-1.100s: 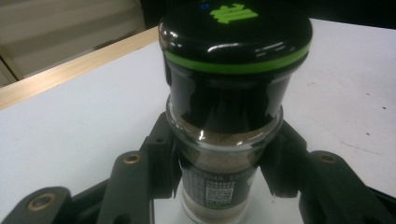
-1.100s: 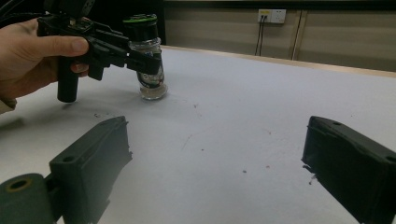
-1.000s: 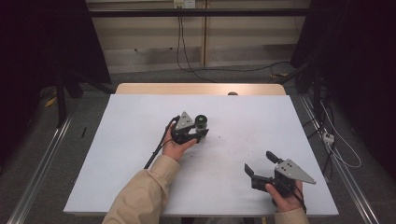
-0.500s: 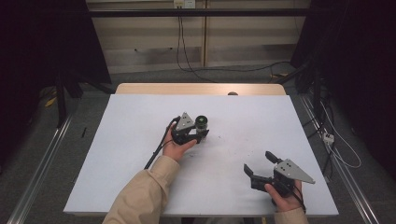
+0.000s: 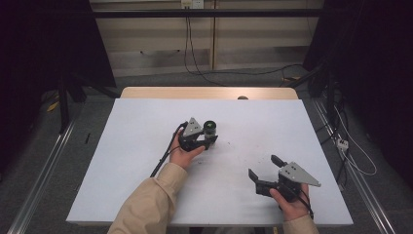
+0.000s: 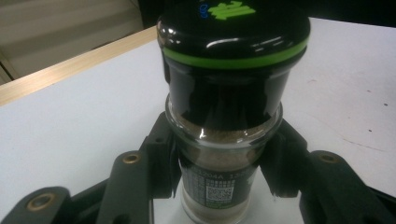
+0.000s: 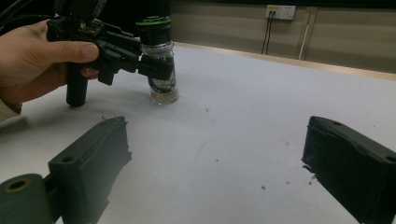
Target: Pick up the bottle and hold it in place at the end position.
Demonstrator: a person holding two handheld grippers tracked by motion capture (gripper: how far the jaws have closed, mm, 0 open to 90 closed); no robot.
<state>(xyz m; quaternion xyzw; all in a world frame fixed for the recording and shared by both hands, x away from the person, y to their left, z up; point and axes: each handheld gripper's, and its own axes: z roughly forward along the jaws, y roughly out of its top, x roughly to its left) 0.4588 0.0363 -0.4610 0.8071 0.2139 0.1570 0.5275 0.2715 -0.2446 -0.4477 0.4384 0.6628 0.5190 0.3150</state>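
A small glass jar (image 5: 210,127) with a black lid and a green ring stands upright near the middle of the white table (image 5: 136,146). It holds brownish powder (image 6: 224,133). My left gripper (image 5: 206,138) is shut on the jar's glass body just under the lid, one black pad (image 6: 161,154) pressing on each side. From the right gripper view the jar (image 7: 161,74) rests on the table with the left gripper (image 7: 156,70) clamped on it and a hand behind. My right gripper (image 5: 265,167) hovers at the front right, open, with nothing between its fingers (image 7: 93,158).
The table's wooden far edge (image 5: 209,92) lies behind the jar. Small dark specks (image 7: 261,186) mark the white surface between the two grippers. Cables (image 5: 195,53) run over the floor beyond the table, and metal rails (image 5: 44,165) flank its sides.
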